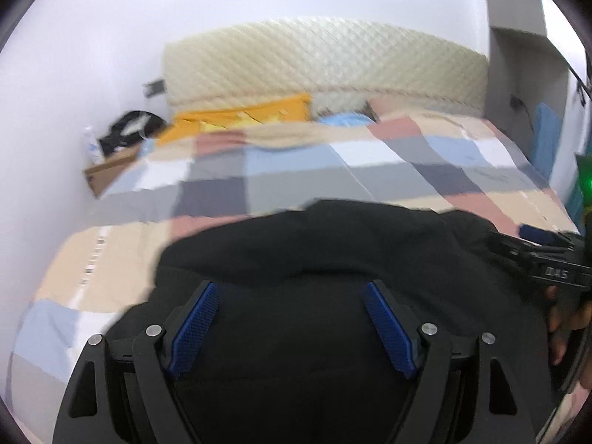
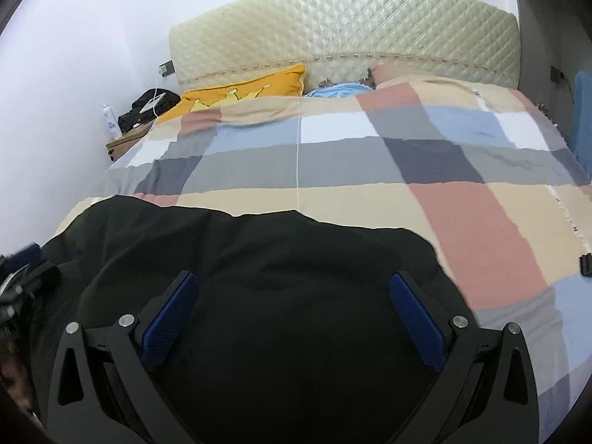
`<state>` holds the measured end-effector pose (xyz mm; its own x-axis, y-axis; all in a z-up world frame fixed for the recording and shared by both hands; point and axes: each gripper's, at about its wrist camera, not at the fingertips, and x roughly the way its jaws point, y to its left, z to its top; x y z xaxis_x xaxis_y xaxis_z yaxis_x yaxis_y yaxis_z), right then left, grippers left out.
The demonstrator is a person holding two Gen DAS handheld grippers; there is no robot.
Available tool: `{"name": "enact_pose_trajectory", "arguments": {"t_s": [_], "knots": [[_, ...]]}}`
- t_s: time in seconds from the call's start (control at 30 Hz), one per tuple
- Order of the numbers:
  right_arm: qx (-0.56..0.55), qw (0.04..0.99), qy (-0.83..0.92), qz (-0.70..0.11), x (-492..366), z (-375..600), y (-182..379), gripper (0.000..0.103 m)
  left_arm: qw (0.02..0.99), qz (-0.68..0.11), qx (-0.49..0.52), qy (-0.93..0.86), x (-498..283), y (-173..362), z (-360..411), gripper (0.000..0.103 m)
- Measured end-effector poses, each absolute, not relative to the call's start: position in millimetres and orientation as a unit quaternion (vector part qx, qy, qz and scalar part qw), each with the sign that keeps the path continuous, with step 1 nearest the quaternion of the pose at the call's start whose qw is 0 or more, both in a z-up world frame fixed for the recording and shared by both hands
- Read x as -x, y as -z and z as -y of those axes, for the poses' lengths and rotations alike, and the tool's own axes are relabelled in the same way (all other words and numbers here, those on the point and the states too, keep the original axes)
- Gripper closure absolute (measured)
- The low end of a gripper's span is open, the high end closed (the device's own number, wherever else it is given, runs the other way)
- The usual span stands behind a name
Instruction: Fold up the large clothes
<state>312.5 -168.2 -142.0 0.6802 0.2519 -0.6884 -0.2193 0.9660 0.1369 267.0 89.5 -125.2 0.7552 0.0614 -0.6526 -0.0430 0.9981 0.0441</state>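
A large black garment (image 1: 333, 244) lies spread over the near part of the bed, and in the right wrist view the same black garment (image 2: 259, 251) fills the lower middle. My left gripper (image 1: 292, 285) hovers over the cloth with its blue pads wide apart and nothing between them. My right gripper (image 2: 293, 275) is likewise open above the garment, pads clear of the fabric. The right gripper's black body (image 1: 547, 270) shows at the right edge of the left wrist view, held by a hand (image 1: 562, 329).
The bed carries a checked quilt (image 2: 370, 148) in beige, pink, blue and grey. Behind it stands a cream quilted headboard (image 2: 344, 26) with a yellow pillow (image 2: 244, 88). A nightstand (image 2: 125, 142) at the left holds a bottle (image 2: 111, 120) and a black bag (image 2: 151, 105).
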Motion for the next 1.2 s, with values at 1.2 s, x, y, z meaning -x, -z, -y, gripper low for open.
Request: {"name": "enact_pose_trajectory", "arguments": {"t_s": [1.2], "knots": [[-0.036,0.951,-0.148,-0.270,-197,196,42,0.000,0.947,-0.297,-0.007,-0.118,-195,46,-96,0.020]]}}
